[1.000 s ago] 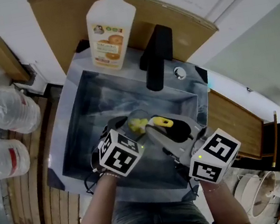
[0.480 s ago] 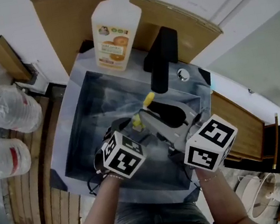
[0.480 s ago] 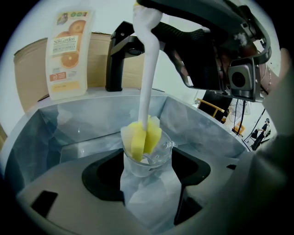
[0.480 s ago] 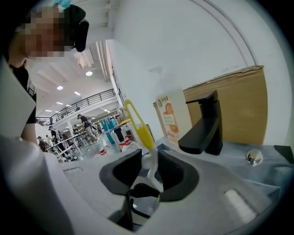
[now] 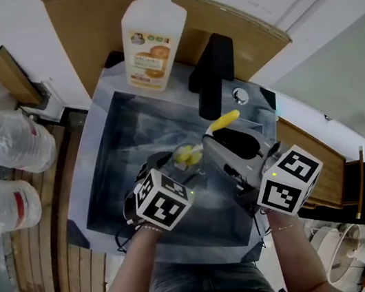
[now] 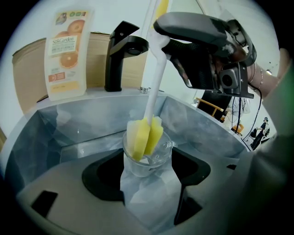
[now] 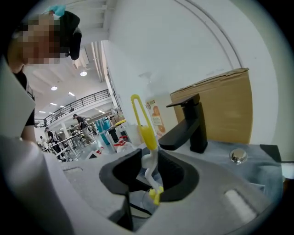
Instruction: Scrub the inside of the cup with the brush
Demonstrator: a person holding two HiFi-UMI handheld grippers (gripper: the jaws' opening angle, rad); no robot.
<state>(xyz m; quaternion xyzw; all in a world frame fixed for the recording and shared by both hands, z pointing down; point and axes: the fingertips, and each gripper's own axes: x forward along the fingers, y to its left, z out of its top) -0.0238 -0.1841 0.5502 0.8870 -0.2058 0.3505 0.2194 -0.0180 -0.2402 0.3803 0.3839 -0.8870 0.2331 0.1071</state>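
Clear glass cup (image 6: 147, 158) pinched snug in left gripper (image 6: 148, 186), lower centre of frame, down in grey metal sink (image 6: 69, 124). Inside it: yellow sponge head of white-stemmed brush (image 6: 155, 92), poking above the rim. Right gripper (image 7: 146, 181) half closed round that stem.

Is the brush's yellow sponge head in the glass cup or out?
Partly in: in the left gripper view the sponge head has its lower end below the rim of the cup, its top above.
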